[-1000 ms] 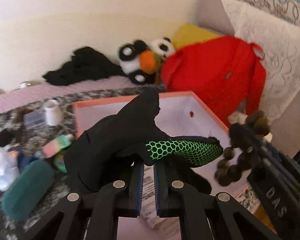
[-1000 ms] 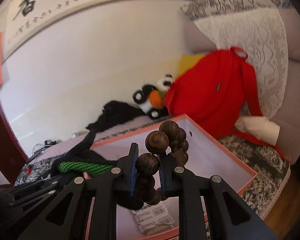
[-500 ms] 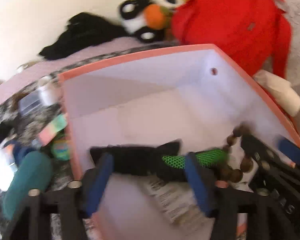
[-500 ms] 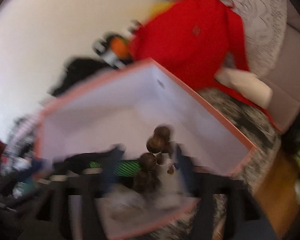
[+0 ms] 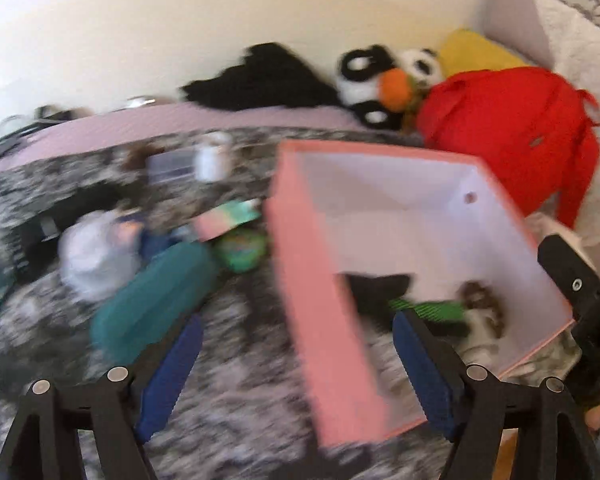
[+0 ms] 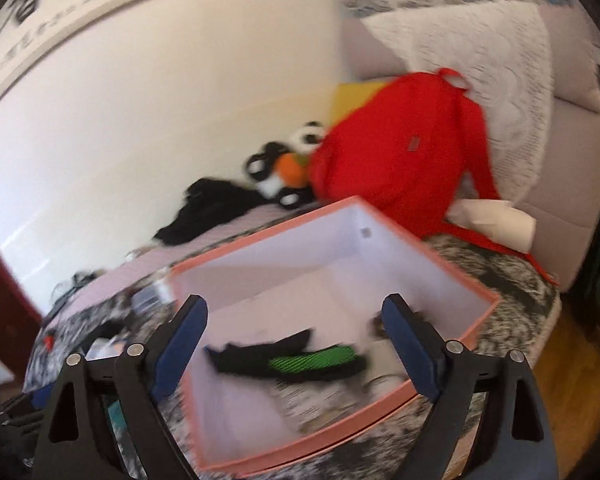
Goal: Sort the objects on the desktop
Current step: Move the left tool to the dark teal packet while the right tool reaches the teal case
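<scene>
Drop step finished, both claws empty over the box.

My left claw [image 5: 296,364] and right claw [image 6: 296,340] were spreading wider, nothing between the blue pads. The black glove with green mesh palm [image 6: 300,360] lay on the floor of the open pink cardboard box [image 6: 456,280], the brown wooden bead string [image 5: 482,306] just beside it. I judged this round done. Next I would need to swing left toward the unsorted pile on the mottled grey bed cover [image 5: 240,400], probably the teal oblong case [image 5: 152,300], and line up along its narrow width.

Mottled blanket [image 5: 236,392] — pink box [image 5: 324,320], clutter
</scene>
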Tool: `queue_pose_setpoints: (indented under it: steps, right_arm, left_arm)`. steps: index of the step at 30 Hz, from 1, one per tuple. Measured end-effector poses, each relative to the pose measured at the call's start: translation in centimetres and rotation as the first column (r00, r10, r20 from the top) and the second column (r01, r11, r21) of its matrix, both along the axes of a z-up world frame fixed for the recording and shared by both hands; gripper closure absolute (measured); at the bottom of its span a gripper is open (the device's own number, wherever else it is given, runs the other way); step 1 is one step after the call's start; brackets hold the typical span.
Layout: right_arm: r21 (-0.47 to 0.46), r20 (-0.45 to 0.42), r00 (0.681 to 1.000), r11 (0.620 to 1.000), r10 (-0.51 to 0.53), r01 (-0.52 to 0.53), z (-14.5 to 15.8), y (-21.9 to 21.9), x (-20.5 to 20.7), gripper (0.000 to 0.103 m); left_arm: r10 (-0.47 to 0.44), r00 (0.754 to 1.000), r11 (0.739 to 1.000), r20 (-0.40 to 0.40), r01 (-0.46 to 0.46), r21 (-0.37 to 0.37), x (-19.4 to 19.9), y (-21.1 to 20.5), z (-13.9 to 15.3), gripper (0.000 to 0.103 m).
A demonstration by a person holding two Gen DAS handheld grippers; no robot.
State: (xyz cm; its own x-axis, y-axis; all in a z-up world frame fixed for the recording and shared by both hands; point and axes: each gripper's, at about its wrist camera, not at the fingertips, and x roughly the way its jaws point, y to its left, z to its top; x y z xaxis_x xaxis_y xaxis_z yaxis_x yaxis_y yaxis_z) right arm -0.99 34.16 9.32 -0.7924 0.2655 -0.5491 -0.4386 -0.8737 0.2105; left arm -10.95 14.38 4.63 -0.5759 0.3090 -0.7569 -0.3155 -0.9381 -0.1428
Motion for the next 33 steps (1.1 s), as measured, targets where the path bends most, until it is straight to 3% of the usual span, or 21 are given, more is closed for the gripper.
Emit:
queue_pose_setpoints:
  steps: [9,15,22,28,33]
  right_arm:
    - [-0.068,-0.047,0.968,0.966,0.247,-0.250,-0.3,-11.4,-1.5,0.010]
    - [-0.160,-0.015,0.932,0.919,0.363,-0.361,-3.2,-18.3,-4.0,0.008]
    - [-0.351,0.097,0.939,0.894,0.330,-0.278,-9.8,-19.1,-8.3,0.008]
    - [-0.523,0.205,0.946,0.845,0.251,-0.111,-15.5,-17.0,-12.7,0.008]
    - [-0.567,0.266,0.943,0.823,0.198,-0.013,-18.4,-15.8,-15.6,0.008]
  left_arm:
    - [0.221,0.975,0.970,-0.011,-0.221,-0.103,2.3,-12.9,-1.7,0.021]
    - [0.261,0.965,0.960,-0.025,-0.262,-0.102,1.7,-20.5,-4.7,0.021]
    - [0.276,0.961,0.957,0.004,-0.274,-0.095,-3.9,-27.2,-9.1,0.021]
    - [0.215,0.977,0.973,0.000,-0.215,-0.081,-9.9,-28.3,-11.1,0.021]
    - [0.180,0.981,0.983,0.064,-0.177,-0.053,-14.2,-28.8,-13.7,0.022]
